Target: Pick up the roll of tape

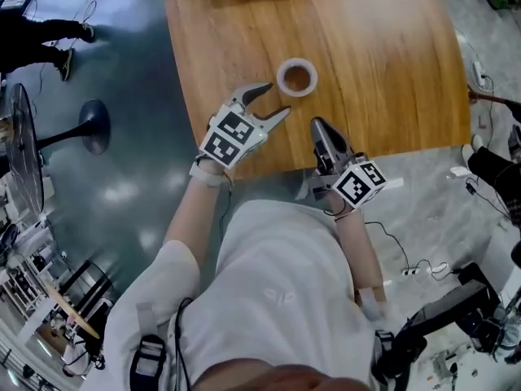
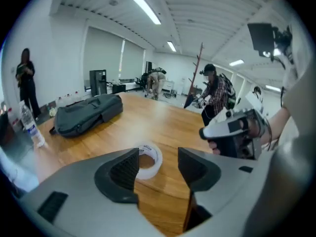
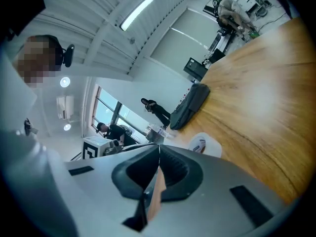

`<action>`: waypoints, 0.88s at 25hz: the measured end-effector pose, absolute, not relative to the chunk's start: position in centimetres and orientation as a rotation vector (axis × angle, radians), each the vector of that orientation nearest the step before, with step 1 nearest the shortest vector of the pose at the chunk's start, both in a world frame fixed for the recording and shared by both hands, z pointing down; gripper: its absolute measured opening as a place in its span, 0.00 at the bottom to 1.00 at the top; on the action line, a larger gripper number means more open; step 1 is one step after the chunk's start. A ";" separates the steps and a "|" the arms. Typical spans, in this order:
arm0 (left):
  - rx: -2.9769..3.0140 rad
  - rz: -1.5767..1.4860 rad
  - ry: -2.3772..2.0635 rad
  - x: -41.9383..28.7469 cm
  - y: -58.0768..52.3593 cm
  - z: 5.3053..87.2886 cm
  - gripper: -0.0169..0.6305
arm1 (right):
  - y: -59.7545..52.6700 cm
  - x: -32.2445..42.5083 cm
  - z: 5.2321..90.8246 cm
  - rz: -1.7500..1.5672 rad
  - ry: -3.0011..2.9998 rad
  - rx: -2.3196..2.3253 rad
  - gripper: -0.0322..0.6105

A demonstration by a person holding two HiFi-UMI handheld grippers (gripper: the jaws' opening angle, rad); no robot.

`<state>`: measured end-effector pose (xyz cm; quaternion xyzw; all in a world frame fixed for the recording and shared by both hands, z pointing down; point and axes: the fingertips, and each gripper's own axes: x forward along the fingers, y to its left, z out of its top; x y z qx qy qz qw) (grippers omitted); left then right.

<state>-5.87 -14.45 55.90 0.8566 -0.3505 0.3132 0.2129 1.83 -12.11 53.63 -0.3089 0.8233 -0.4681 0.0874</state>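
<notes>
A white roll of tape (image 1: pixel 296 77) lies flat on the wooden table (image 1: pixel 391 63), a little in from its near edge. My left gripper (image 1: pixel 275 100) hovers just short of the roll on its near left, open, with nothing between the jaws. The left gripper view looks through the open jaws of the left gripper (image 2: pixel 158 167) at the tape (image 2: pixel 148 160) right ahead on the wood. The right gripper (image 1: pixel 319 127) is at the table's near edge, to the roll's near right, its jaws shut and empty. In the right gripper view the tape (image 3: pixel 205 144) shows beyond the right gripper's closed jaws (image 3: pixel 159 164).
A dark backpack (image 2: pixel 86 113) lies at the table's far end, with a water bottle (image 2: pixel 29 127) beside it. A fan on a round base (image 1: pixel 89 125) stands on the floor to the left. Cables (image 1: pixel 423 267) trail on the floor at the right. People stand in the room behind.
</notes>
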 end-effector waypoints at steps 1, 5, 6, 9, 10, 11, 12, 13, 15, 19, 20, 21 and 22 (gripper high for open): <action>2.401 0.948 -0.954 -5.5 -14.9 56.9 0.39 | -12.2 2.3 54.1 -1.396 2.441 -0.939 0.08; 2.452 1.133 -0.824 -3.0 -16.3 59.8 0.39 | -12.5 4.1 56.0 -1.404 2.390 -1.008 0.08; 2.460 1.173 -0.795 -2.5 -16.6 60.6 0.39 | -12.5 4.5 56.5 -1.408 2.383 -1.024 0.08; 2.469 1.310 -0.724 -1.6 -16.9 63.2 0.39 | -12.5 4.8 58.1 -1.420 2.380 -1.055 0.08; 2.467 1.346 -0.700 -1.4 -16.9 63.9 0.39 | -12.4 4.9 58.5 -1.421 2.378 -1.060 0.08; 2.464 1.375 -0.676 -1.1 -16.9 64.4 0.38 | -12.4 4.9 58.7 -1.422 2.376 -1.063 0.08; 2.460 1.402 -0.652 -0.8 -16.8 64.9 0.39 | -12.4 5.0 58.9 -1.423 2.375 -1.065 0.08; 2.455 1.432 -0.631 -0.6 -16.7 65.4 0.39 | -12.4 5.1 59.1 -1.424 2.374 -1.068 0.08; 2.445 1.495 -0.595 -0.2 -16.5 66.4 0.39 | -12.3 5.4 59.4 -1.426 2.375 -1.073 0.08; 2.421 1.581 -0.546 0.3 -16.4 68.1 0.38 | -12.3 5.6 59.8 -1.423 2.378 -1.086 0.08; 2.410 1.604 -0.532 0.3 -16.3 68.5 0.38 | -12.4 5.7 59.9 -1.422 2.379 -1.088 0.08; 2.395 1.631 -0.516 0.3 -16.2 69.0 0.38 | -12.5 5.7 59.9 -1.421 2.379 -1.089 0.08; 2.380 1.660 -0.500 0.3 -16.2 69.6 0.37 | -12.6 5.7 60.0 -1.421 2.381 -1.091 0.08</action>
